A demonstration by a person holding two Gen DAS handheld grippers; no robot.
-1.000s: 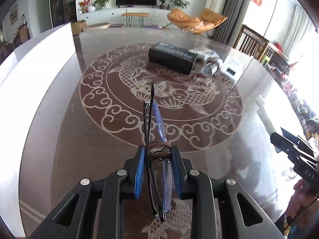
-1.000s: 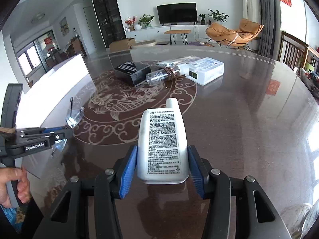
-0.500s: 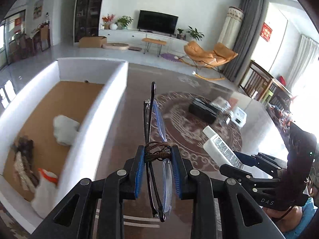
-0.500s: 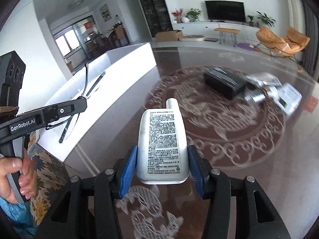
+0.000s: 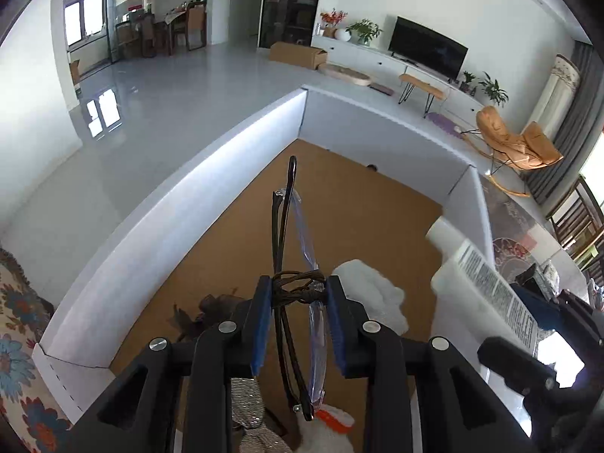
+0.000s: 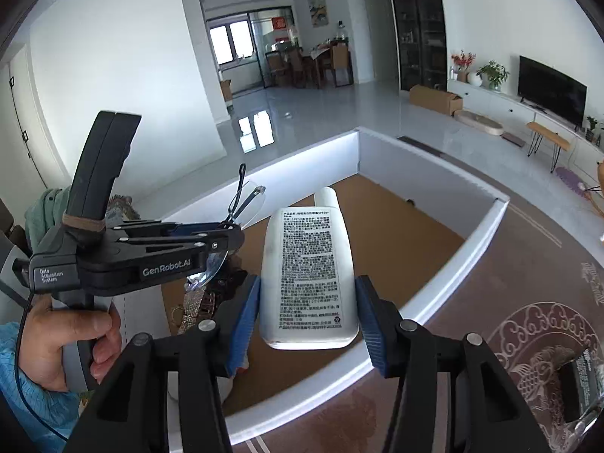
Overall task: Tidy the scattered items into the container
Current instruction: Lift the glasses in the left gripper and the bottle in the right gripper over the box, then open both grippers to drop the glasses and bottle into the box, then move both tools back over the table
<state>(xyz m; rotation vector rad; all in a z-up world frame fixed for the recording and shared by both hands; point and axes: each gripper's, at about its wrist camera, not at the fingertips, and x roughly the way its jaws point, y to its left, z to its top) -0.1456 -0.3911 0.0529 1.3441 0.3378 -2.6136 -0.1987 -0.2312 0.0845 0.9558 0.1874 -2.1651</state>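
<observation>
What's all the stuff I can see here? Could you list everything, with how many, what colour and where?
glasses: one, clear lenses and dark frame, held in the left gripper above the box
bottle: one, white with black print, held in the right gripper above the box
box: one, white walls and brown floor, beside the table
cloth: one, white, on the box floor
sparkly strap: one, silver, on the box floor
table: one, dark brown with pale pattern, right of the box
black case: one, on the table
left gripper: one, black with blue pads, shut
right gripper: one, black with blue pads
hand: one, grasping the left gripper's handle
</observation>
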